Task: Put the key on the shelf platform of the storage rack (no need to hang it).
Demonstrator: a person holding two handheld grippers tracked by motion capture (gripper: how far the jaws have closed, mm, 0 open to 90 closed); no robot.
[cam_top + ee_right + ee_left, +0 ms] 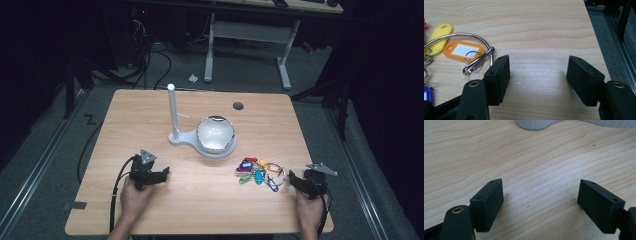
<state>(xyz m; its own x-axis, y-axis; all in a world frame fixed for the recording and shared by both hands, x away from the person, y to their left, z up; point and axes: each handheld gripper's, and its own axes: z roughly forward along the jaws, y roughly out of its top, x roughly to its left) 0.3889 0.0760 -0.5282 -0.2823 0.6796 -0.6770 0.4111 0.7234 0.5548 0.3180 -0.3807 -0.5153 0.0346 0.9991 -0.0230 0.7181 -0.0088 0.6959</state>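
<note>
- High view: the pale wooden table (150, 115) has bare wood around both grippers; dark floor lies past its edges.
- Bunch of coloured plastic key tags on a metal ring (259, 171) lies just beside the right gripper (296, 181), near the right edge.
- Right gripper's jaws gape wide, holding nothing; the left gripper (164, 172) likewise, over bare wood.

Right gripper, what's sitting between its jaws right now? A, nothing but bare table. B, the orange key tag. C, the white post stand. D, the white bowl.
A: the right gripper has its jaws wide apart over bare wood of the table, with the metal key ring and orange key tag lying off to one side.
</note>
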